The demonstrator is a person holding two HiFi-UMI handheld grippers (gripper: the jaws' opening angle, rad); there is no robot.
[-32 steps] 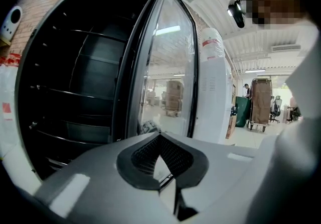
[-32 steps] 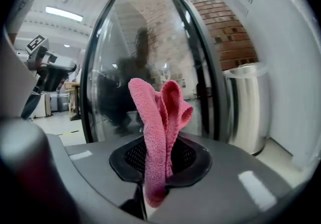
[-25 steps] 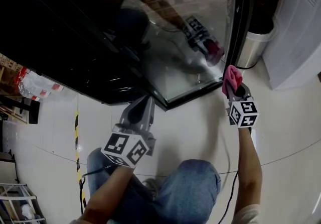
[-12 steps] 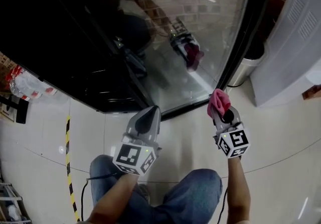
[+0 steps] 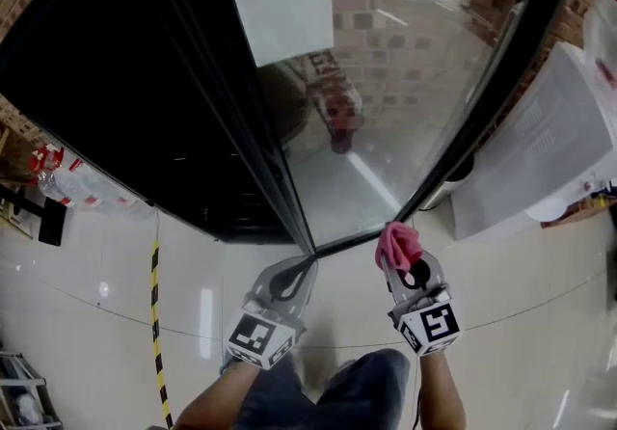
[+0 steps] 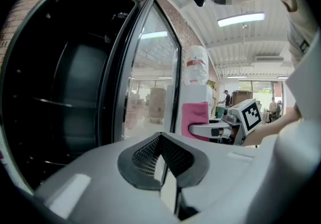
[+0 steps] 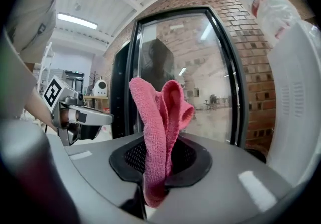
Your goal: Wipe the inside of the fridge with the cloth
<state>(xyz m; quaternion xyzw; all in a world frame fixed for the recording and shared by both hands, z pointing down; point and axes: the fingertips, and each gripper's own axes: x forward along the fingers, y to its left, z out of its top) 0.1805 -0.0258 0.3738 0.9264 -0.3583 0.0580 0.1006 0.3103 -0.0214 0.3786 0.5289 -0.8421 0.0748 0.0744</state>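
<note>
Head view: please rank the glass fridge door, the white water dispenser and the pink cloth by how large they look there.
1. The glass fridge door, by far the largest.
2. The white water dispenser, cut off by the picture's right edge.
3. The pink cloth, the smallest, though it is nearest the camera, gripped in the right tongs.

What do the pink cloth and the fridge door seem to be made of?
The cloth looks like soft pink terry or microfibre: a fine looped weave shows and it folds limply. The fridge door looks like glossy clear glass in a dark frame, perhaps metal or plastic: its pane shows sharp reflections.
</note>
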